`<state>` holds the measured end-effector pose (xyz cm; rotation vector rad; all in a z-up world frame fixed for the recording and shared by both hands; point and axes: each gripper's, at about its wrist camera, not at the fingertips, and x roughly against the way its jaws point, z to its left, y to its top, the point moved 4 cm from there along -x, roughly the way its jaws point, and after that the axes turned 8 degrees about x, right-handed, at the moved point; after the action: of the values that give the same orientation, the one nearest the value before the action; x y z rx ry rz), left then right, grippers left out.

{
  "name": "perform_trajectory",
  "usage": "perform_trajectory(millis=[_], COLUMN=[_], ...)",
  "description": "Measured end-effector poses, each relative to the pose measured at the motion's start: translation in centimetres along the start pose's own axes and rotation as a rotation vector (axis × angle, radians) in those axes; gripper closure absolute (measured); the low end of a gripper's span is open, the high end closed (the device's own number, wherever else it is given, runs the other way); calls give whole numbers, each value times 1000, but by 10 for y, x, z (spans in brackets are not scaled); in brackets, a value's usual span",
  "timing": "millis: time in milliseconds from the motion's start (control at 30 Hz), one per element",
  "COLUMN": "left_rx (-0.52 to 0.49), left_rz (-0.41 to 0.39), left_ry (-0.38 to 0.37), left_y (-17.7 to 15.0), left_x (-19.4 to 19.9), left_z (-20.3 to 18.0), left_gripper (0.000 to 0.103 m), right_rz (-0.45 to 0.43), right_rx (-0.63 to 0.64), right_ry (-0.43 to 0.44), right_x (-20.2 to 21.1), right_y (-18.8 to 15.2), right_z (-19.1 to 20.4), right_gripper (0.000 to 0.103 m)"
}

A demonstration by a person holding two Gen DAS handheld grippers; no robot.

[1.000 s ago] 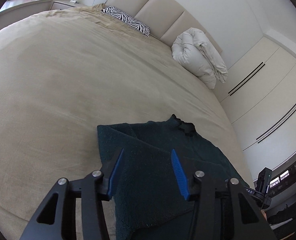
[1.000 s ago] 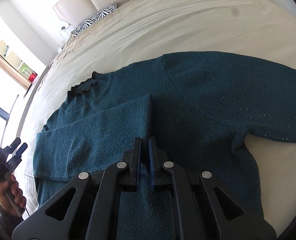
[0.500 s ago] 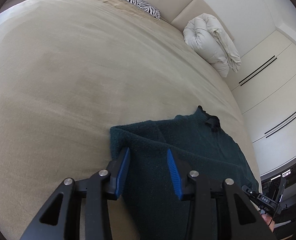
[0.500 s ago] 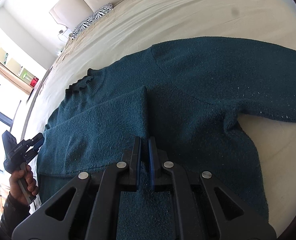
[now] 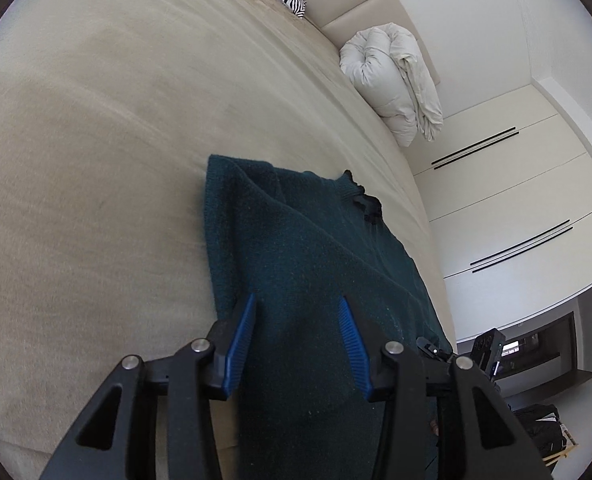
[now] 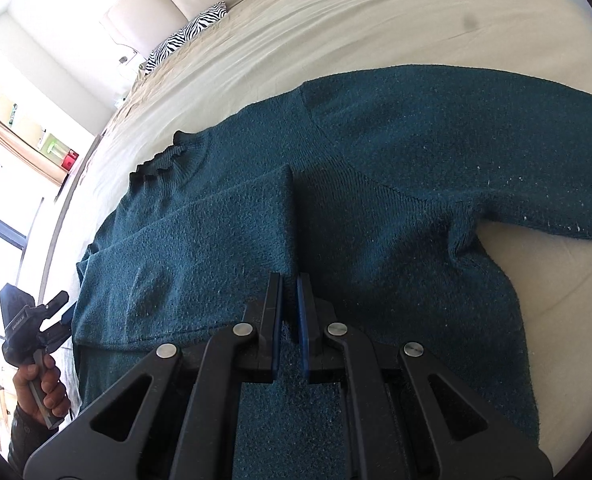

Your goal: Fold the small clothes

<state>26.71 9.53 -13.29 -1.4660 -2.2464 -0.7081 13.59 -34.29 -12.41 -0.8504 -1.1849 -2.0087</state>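
The left tool [image 5: 296, 320] is angled downward over the teal sweater [image 6: 376, 184] spread on the bed [image 5: 95, 160], its jaws just widened, nothing gripped. The right tool [image 6: 289, 300], tilted steeply down, is clenched on a sweater fold.

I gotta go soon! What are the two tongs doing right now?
Left tongs: open over the teal sweater, jaws just widened, not pinching it.
Right tongs: shut above the sweater; a grip cannot be told.
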Motion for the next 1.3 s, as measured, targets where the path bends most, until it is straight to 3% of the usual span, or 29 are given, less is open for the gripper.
perform_trajectory(millis=[133,300,567,733,833,933,967,1000,1067,1167,1300], left_rx=[26,12,-110,-91,-112,-116,-117,-118,-121,-104,-66], left_rz=[26,29,49,21,-7,-32,-38,-44,-57,-73,-71], left_ry=[-46,-30,88,100,96,70,66,64,53,34,8], left_y=[-20,-40,-65,-62,-67,-70,-70,-73,-73,-73,-74], left_x=[9,22,20,25,30,31,29,28,24,17,3], left_z=[-1,-2,-8,-13,-25,-38,-43,-47,-56,-67,-76], left_gripper=[57,56,50,48,37,32,31,30,28,25,23], right_rz=[1,4,3,-15,-106,-197,-223,-261,-333,-358,-442], right_rx=[-6,-5,-45,-123,-189,-262,-310,-368,-470,-644,-820], right_ry=[4,2,22,12,18,-62,-81,-93,-113,-123,-53], right_x=[-1,-2,1,31,70,109,120,132,154,169,176], right_y=[0,0,-4,-11,-16,-21,-24,-29,-38,-55,-68], right_z=[0,0,-5,-26,-58,-106,-126,-146,-183,-239,-292], right_gripper=[97,97,96,96,95,72,46,27,26,26,29])
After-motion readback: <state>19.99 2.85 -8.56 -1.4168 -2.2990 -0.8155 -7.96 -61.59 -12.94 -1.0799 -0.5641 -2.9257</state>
